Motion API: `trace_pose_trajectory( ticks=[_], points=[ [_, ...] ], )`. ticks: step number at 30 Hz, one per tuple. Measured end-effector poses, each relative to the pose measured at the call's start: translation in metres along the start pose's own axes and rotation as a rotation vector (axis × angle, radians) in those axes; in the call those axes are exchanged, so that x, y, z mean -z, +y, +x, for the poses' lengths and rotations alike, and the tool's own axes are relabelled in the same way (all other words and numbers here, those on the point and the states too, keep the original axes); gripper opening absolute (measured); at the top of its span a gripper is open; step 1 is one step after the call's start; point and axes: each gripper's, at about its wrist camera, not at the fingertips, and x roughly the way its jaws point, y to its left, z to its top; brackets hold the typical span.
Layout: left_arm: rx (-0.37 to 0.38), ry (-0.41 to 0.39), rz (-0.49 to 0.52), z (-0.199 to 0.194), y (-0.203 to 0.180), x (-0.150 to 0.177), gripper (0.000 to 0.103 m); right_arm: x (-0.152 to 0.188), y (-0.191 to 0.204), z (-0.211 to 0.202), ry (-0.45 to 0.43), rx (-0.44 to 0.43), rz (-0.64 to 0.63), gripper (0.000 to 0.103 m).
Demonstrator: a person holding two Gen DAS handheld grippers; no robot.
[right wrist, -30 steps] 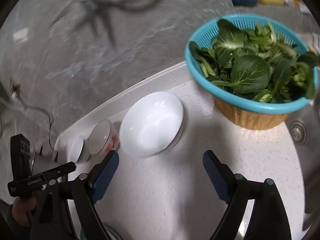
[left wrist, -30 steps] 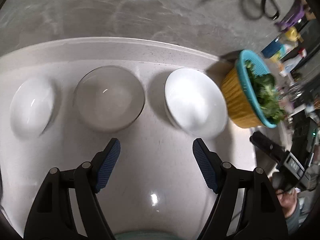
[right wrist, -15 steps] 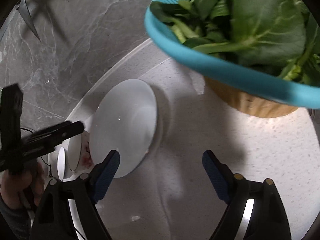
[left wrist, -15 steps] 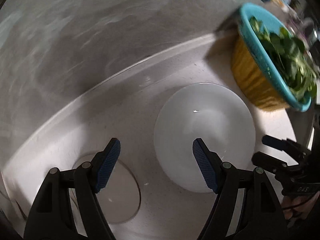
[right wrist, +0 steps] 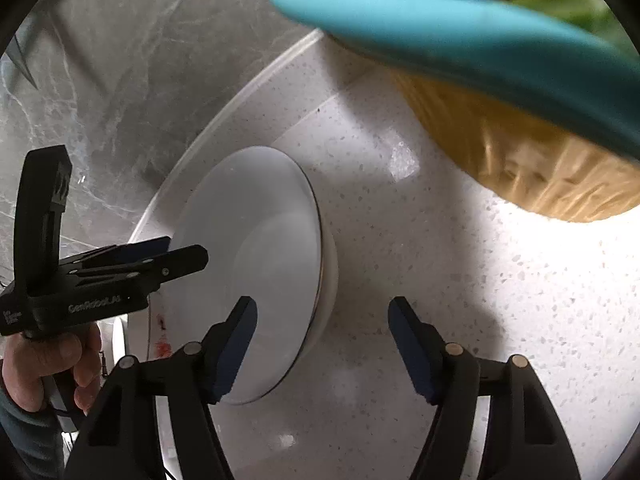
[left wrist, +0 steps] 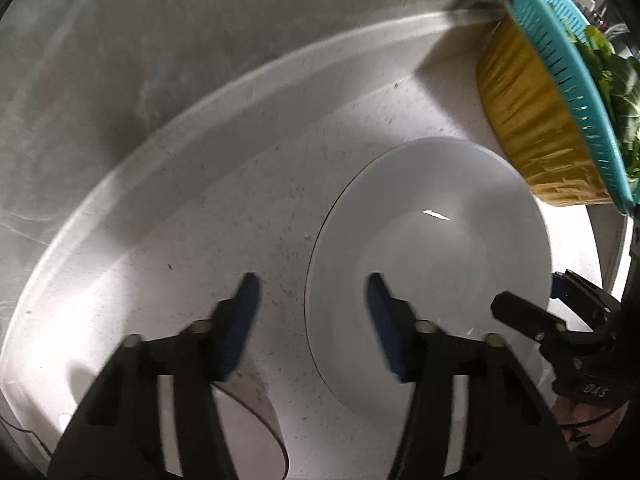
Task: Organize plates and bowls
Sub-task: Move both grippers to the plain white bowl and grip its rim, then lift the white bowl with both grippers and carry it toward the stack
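A white bowl [left wrist: 436, 264] [right wrist: 256, 240] stands on the speckled counter beside the basket. My left gripper [left wrist: 312, 296] points down over the bowl's left rim. One finger is inside the bowl and one outside. Its jaws are closing, and the pads are clear of the rim. My right gripper [right wrist: 322, 312] straddles the opposite rim the same way; its jaws are closing too and do not touch. Each view shows the other gripper at the bowl's far edge: the right gripper [left wrist: 528, 292], and the left gripper [right wrist: 188, 254] in a hand [right wrist: 52, 360].
A teal and yellow basket [left wrist: 532, 92] [right wrist: 520, 152] of leafy greens stands close behind the bowl. A clear glass bowl [left wrist: 248, 432] sits just left of it. A bowl with red marks [right wrist: 158, 340] shows behind the left gripper. A grey marble wall [left wrist: 160, 60] backs the counter.
Both grippers have come down onto the white bowl, and their jaws have narrowed. The left one has swung right from the row of three bowls to this one.
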Motion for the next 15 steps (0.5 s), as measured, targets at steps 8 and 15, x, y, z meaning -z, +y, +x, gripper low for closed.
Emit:
trace_pose_trajectory(
  ticks=[8, 15],
  points=[
    [0.031, 0.012, 0.003, 0.015, 0.004, -0.013, 0.023, -0.003, 0.001, 0.002, -0.038, 0.021, 0.037, 0.056],
    [0.036, 0.088, -0.057, 0.017, 0.004, -0.012, 0.019, -0.003, 0.009, 0.009, -0.028, 0.027, -0.014, 0.025]
  ],
)
